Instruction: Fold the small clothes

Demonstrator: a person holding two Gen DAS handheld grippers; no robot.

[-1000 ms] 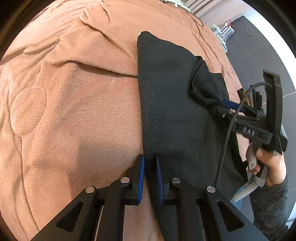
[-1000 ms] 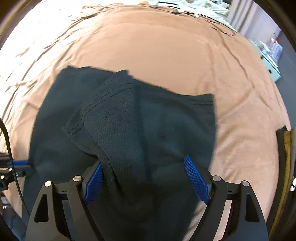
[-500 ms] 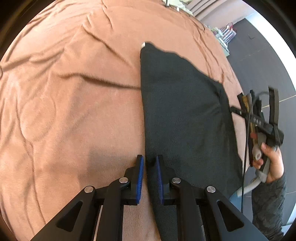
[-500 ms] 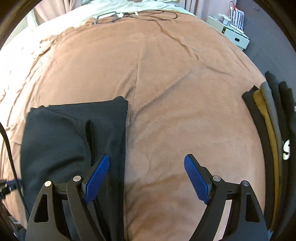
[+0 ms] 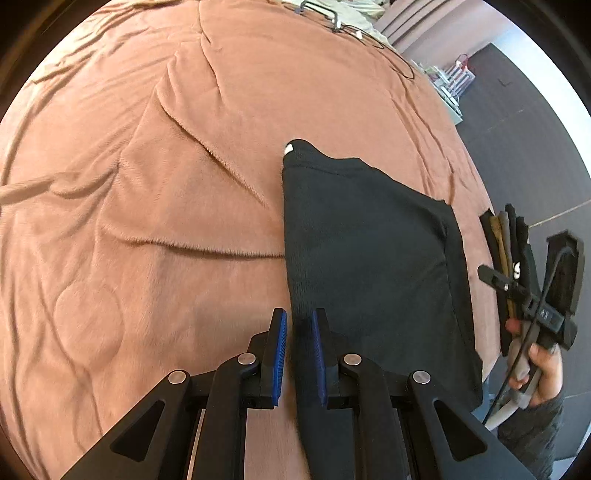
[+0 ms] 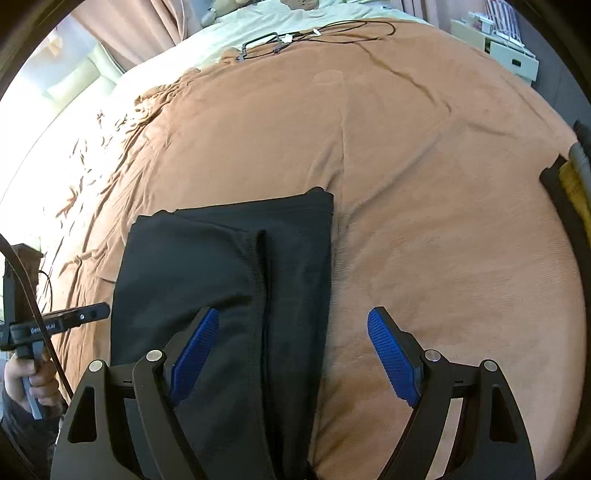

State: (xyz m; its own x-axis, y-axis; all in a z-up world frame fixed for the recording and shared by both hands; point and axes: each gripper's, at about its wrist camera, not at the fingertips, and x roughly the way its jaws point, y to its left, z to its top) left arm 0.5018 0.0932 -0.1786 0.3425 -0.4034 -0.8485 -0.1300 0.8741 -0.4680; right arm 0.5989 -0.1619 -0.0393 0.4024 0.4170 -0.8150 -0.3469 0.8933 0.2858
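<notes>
Here, black garment (image 5: 369, 258) between closed left tongs (image 5: 298, 354).

brown blanket (image 6: 424, 192), cables (image 6: 295, 37), curtain (image 6: 147, 33)

Black garment (image 6: 236, 280) flap now folded flat; right hand-held gripper (image 6: 295, 354) withdrawn.

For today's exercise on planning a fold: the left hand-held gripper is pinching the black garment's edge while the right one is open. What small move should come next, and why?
Probably bring the open right hand-held gripper down to pinch the black garment at its near right edge. The left hand-held gripper already pinches the opposite edge, so the next fold needs a second grip.
</notes>
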